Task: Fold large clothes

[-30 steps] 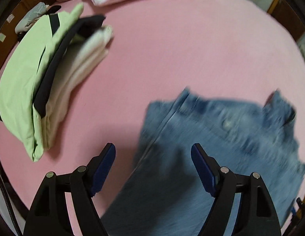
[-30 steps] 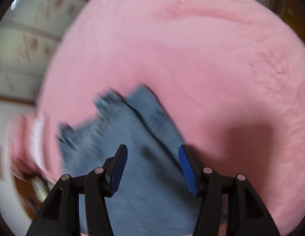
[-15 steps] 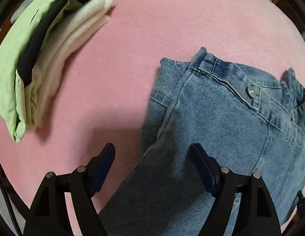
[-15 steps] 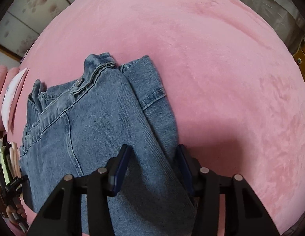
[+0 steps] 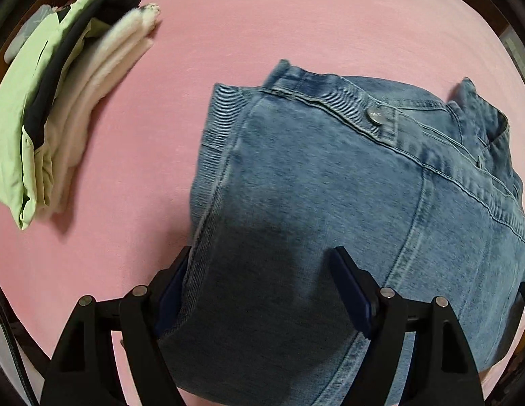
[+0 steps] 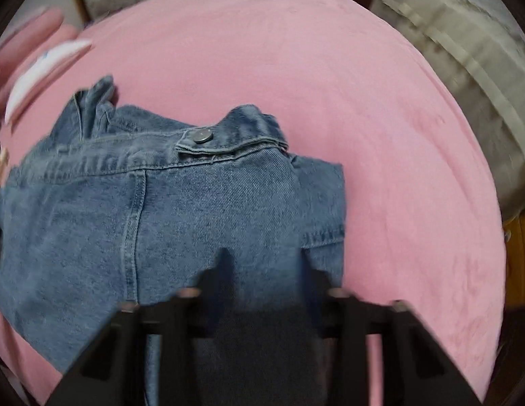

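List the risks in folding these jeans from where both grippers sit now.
1. The left gripper straddles the thick side edge of the jeans; closing may catch only some layers, so the fold could sag.
2. The right wrist view is blurred, so the right gripper may grab off the seam.
3. The folded stack lies nearby; dragged denim might disturb it.

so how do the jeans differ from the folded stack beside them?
The denim jeans are one blue garment lying loosely, waistband rumpled; the folded clothes stack is several layers in light green, dark and cream. The left gripper straddles the jeans' edge, jaws open; nothing touches the stack. Both rest on the pink bedcover.
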A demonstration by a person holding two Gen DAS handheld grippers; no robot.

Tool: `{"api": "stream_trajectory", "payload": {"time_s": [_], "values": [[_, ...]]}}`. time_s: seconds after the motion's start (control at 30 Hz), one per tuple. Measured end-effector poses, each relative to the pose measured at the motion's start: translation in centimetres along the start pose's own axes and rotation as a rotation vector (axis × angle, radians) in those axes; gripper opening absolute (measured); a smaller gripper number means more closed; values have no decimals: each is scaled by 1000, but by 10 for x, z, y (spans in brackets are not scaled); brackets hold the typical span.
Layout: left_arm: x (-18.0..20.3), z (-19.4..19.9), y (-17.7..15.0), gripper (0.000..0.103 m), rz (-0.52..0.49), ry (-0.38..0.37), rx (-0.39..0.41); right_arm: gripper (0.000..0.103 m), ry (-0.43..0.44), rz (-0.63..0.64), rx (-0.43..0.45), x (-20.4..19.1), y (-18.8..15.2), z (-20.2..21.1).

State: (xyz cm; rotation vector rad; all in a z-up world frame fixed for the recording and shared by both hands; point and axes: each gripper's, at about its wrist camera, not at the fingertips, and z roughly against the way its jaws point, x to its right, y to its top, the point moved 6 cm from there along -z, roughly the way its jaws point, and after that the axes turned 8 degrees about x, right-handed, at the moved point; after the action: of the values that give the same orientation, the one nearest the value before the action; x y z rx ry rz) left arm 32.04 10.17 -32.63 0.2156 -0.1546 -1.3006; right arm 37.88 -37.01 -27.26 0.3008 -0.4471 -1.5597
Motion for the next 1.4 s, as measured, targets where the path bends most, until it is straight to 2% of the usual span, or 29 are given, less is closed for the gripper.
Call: {"api": "stream_trajectory", "payload": {"time_s": [0.07,0.13,0.23,0.37,0.43,0.47,0.53,0.63,0.7,0.8,0.83,0.87,0.93,1.0,1.1,1.13,1.17,1.23,1.27,1.33,1.4], "values": [[11,7,-3,78,-4,-2,8,1,8,4,-13,-2,8,-4],[24,11,-2,78,-9,-10,20,1,3,-15,8,4,10,-1],[35,24,-9,78,-13,-49,48,0,-71,-23,58,8,7,11],[52,33,-24,78,-68,-40,58,1,-148,-149,34,7,2,-2],[65,37,-29,78,-108,-23,64,3,-247,-122,47,1,7,-1],[69,43,-31,78,-135,-19,71,7,-276,-107,65,-5,10,4],[80,57,-32,78,-173,-18,95,7,-284,-87,116,-15,13,22],[92,80,-45,78,-220,-44,123,7,-161,-66,172,-35,5,52],[100,96,-61,78,-252,-73,135,7,-48,-69,164,-56,-7,64],[108,112,-81,68,-306,-94,159,7,210,-104,66,-101,-35,68],[106,116,-87,61,-311,-98,162,7,284,-121,27,-120,-47,68],[108,118,-92,55,-322,-115,162,7,338,-138,-2,-130,-56,67],[109,123,-95,51,-340,-120,176,7,433,-178,-64,-162,-80,64],[106,127,-94,51,-339,-103,205,7,459,-203,-87,-185,-96,61],[91,141,-86,51,-313,-75,277,7,514,-261,-104,-207,-99,62],[85,145,-83,48,-303,-58,307,7,523,-275,-115,-214,-97,61],[78,146,-79,32,-295,-30,329,7,528,-278,-118,-215,-92,60],[61,136,-72,13,-278,48,299,7,542,-267,-114,-221,-84,59],[55,132,-70,13,-255,53,276,7,548,-258,-111,-225,-84,60],[43,129,-65,13,-181,-10,245,7,553,-235,-99,-225,-80,63],[41,132,-65,13,-110,-146,203,7,561,-221,-92,-224,-78,61]]}}
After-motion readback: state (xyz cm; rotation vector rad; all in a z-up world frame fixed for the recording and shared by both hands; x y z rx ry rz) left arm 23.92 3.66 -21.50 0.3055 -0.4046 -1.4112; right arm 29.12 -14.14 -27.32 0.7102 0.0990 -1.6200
